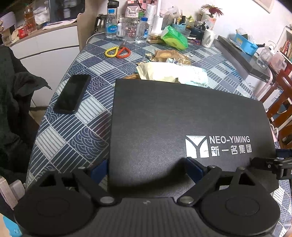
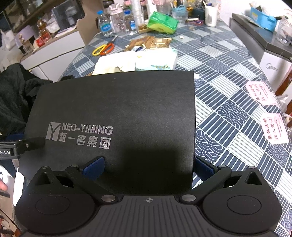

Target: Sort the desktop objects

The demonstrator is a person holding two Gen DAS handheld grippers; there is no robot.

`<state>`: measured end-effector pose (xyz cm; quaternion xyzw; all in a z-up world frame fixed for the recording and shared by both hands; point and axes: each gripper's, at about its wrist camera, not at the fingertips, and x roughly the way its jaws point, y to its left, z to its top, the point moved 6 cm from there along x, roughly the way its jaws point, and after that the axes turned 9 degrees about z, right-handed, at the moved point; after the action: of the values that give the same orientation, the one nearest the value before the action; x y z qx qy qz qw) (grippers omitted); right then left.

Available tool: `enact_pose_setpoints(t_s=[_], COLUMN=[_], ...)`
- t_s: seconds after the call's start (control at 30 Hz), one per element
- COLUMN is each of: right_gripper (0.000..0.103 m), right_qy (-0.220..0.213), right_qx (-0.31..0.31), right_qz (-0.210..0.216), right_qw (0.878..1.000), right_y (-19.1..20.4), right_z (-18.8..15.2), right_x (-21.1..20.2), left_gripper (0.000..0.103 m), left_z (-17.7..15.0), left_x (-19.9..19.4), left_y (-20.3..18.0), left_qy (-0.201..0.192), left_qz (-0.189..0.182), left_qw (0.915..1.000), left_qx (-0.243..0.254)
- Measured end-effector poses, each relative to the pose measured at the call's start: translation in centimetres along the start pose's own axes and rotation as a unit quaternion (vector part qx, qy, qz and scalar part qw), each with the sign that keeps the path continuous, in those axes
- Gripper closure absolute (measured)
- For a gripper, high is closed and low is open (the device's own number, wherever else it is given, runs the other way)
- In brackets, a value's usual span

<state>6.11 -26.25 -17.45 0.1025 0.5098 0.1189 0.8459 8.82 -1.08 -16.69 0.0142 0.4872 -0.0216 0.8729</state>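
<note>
One black folder [image 1: 182, 118] between two wide-spread claws — left claw [image 1: 146, 168], right claw [image 2: 148, 166].

I'm in a lived-in home, at a dining table [image 1: 76, 127] under a blue patterned oilcloth. At its far edge stand water bottles [image 1: 111, 24], a white mug [image 1: 208, 38] and a potted plant [image 1: 212, 11]. Beside the table's right side are a wooden chair [image 1: 281, 107] and a chest freezer [image 2: 273, 62]; left of it, white cabinets [image 1: 49, 49].
</note>
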Motion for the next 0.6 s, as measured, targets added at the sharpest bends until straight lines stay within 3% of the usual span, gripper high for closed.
enact_pose_setpoints(t_s=[0.27, 0.6], right_gripper=[0.000, 0.000], right_qy=[-0.010, -0.013], right_qx=[0.038, 0.035], right_qz=[-0.026, -0.041], right_qw=[0.999, 0.998], right_y=[0.4, 0.8], right_z=[-1.2, -1.9], right_x=[-0.4, -0.6], left_gripper=[0.000, 0.000], left_z=[-0.1, -0.4], left_x=[0.0, -0.1], left_y=[0.1, 0.0], left_qy=[-0.002, -0.002], left_qz=[-0.003, -0.001], left_qw=[1.0000, 1.0000], left_qx=[0.002, 0.002])
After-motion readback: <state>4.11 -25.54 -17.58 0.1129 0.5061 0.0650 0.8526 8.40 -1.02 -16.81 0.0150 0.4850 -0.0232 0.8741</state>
